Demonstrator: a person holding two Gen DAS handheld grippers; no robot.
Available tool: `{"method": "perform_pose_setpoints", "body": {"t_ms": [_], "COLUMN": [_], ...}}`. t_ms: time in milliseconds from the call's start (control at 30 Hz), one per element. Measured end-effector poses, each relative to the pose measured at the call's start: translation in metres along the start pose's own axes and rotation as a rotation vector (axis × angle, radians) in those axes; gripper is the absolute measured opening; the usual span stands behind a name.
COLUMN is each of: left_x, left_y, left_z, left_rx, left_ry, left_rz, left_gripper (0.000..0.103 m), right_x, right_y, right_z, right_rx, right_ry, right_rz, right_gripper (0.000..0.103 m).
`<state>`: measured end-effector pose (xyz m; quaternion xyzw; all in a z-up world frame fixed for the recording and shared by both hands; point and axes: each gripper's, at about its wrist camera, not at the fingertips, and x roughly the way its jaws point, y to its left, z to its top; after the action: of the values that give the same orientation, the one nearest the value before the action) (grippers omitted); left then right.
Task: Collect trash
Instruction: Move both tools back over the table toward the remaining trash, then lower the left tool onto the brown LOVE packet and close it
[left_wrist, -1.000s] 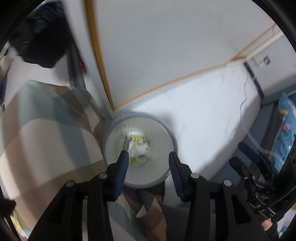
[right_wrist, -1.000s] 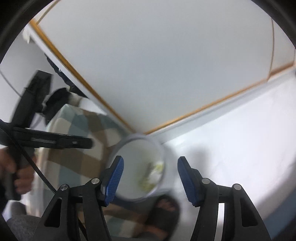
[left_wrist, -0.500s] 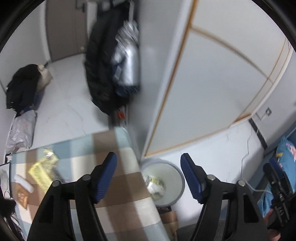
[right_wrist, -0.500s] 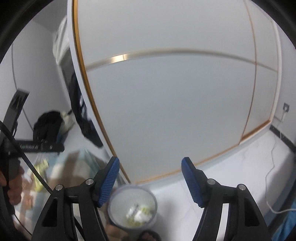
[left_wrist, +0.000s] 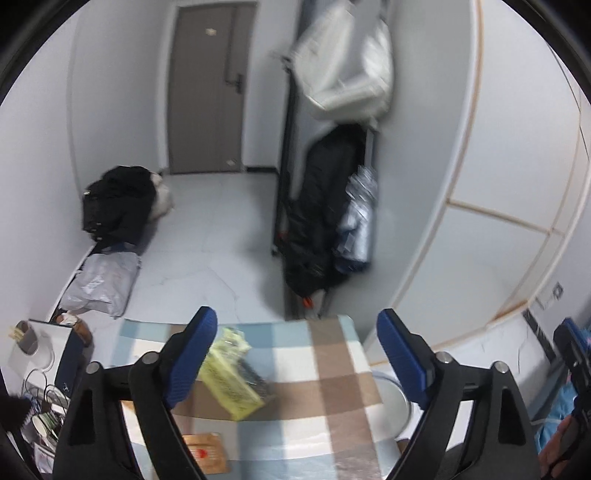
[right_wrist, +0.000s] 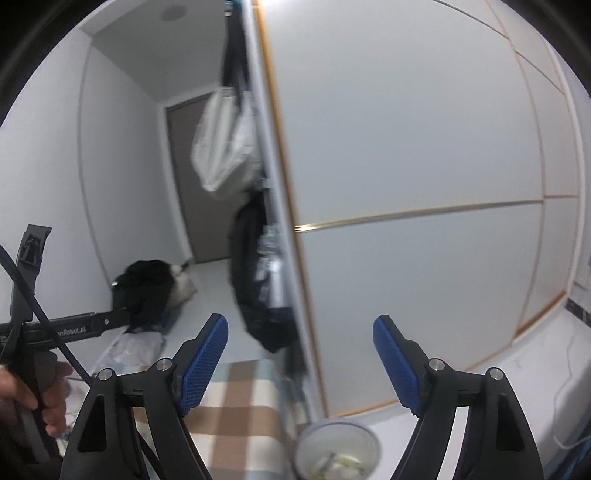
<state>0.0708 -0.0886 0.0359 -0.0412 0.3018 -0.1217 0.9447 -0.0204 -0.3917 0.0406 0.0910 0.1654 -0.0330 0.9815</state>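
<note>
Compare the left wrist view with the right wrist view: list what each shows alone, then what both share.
Left wrist only: a yellow packet and an orange wrapper on the checked cloth, with the left gripper opening, nothing between its jaws.

Right wrist only: scraps inside the bin; the right gripper opening, empty.

Both: cloth, bin, door.

a grey-brown door (left_wrist: 207, 86) closes the far end of a narrow white-walled hall. pale marbled floor tiles (left_wrist: 207, 258) run toward it. a tall white wardrobe (right_wrist: 424, 166) with thin gold trim fills the right side. dark coats (left_wrist: 325, 206) hang beside it, and a black bag (left_wrist: 118, 203) sits against the left wall.
</note>
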Motion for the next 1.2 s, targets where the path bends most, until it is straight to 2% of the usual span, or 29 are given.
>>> {"method": "perform_pose_setpoints", "body": {"t_ms": [133,200,367,500,733,867,933,1033,1200], "left_x": [-0.016,-0.024,-0.024,-0.020,-0.008,0.013,0.020,0.029,0.043], "left_y": [0.034,0.049,0.080,0.104,0.134,0.146,0.148,0.152,0.151], "left_z": [-0.004,-0.009,-0.023,-0.034,-0.055,-0.070,-0.082,-0.096,-0.111], "left_rx": [-0.055,-0.075,-0.102,-0.134,-0.182,-0.202,-0.199,-0.197,-0.161], "left_ry": [-0.072,-0.087,-0.095,-0.051,0.000,0.081,0.103,0.149,0.226], "left_rz": [0.039,0.047,0.082,0.057,0.086,0.032,0.035,0.021,0.018], "left_gripper": [0.098,0.100,0.101,0.101,0.100,0.100,0.100,0.100,0.100], "right_x": [0.003,0.000,0.015,0.026,0.046,0.066,0.077,0.089,0.098], "right_y": [0.037,0.053,0.097,0.128,0.167,0.183,0.189,0.195,0.199], "right_z": [-0.004,-0.007,-0.021,-0.034,-0.054,-0.068,-0.076,-0.089,-0.105], "right_rx": [-0.037,-0.051,-0.097,-0.126,-0.168,-0.163,-0.176,-0.189,-0.256], "right_ry": [-0.005,-0.007,-0.003,0.035,0.074,0.139,0.174,0.217,0.212], "right_rz": [0.058,0.077,0.153,0.177,0.249,0.300,0.309,0.311,0.244], "right_gripper": [0.085,0.093,0.093,0.093,0.094,0.094,0.094,0.093,0.094]}}
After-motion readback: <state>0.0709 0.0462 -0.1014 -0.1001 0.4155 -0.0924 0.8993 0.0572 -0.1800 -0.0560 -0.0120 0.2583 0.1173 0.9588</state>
